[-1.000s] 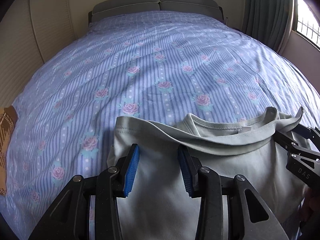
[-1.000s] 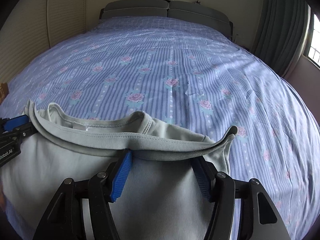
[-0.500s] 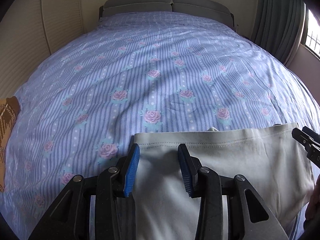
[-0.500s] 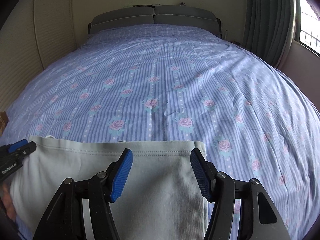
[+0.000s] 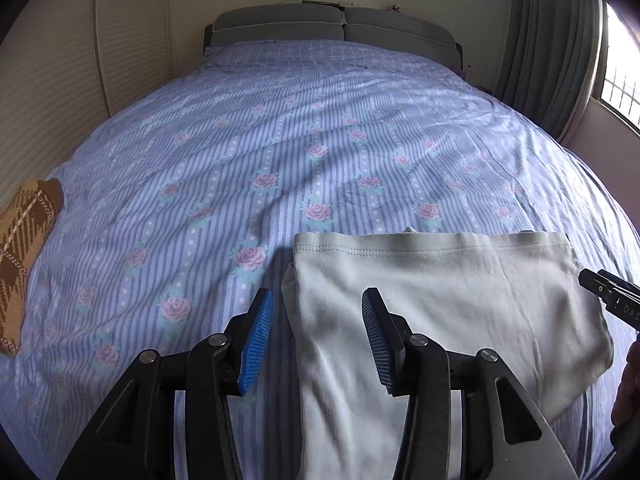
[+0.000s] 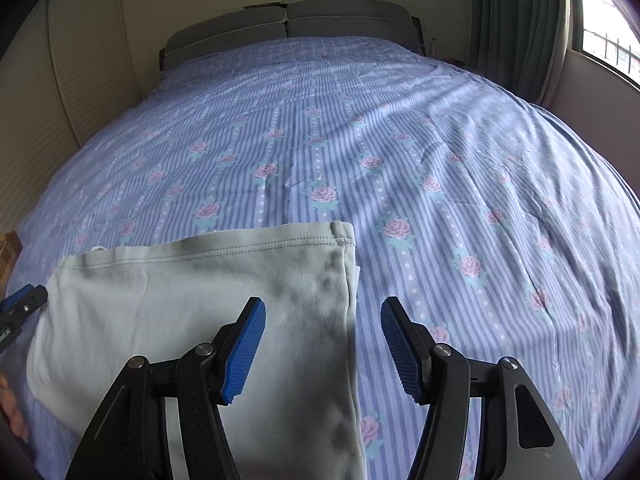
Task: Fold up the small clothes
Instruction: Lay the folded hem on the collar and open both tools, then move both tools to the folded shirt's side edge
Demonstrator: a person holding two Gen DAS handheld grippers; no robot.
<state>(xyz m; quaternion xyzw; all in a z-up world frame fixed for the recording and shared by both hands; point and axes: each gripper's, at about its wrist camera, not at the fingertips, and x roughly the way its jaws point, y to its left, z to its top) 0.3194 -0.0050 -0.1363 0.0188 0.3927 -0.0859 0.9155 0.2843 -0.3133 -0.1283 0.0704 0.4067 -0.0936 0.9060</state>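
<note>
A pale grey-green small shirt (image 5: pixel 440 292) lies folded flat on the bed, its stitched hem along the far edge. My left gripper (image 5: pixel 318 296) hovers over the shirt's left edge. Its jaws are opening and its blue pads touch no cloth. In the right wrist view the same shirt (image 6: pixel 200 300) lies at lower left. My right gripper (image 6: pixel 323 308) stands open above the shirt's right edge, one pad over the cloth and one over the sheet. Each gripper's tip shows at the side of the other view: the right gripper (image 5: pixel 608 292) and the left gripper (image 6: pixel 20 304).
The bed sheet (image 5: pixel 320 140) is lilac-striped with pink roses and runs back to a grey headboard (image 5: pixel 332 28). A brown plaid cloth (image 5: pixel 24 232) lies at the left edge. A curtain (image 5: pixel 548 40) and a window (image 6: pixel 608 20) are on the right. A hand (image 5: pixel 628 384) shows at the lower right.
The raised collar end has been laid down, so the shirt now lies folded flat. Both grippers have let go and drawn back and outward to its side edges. The left jaws stand wider.
</note>
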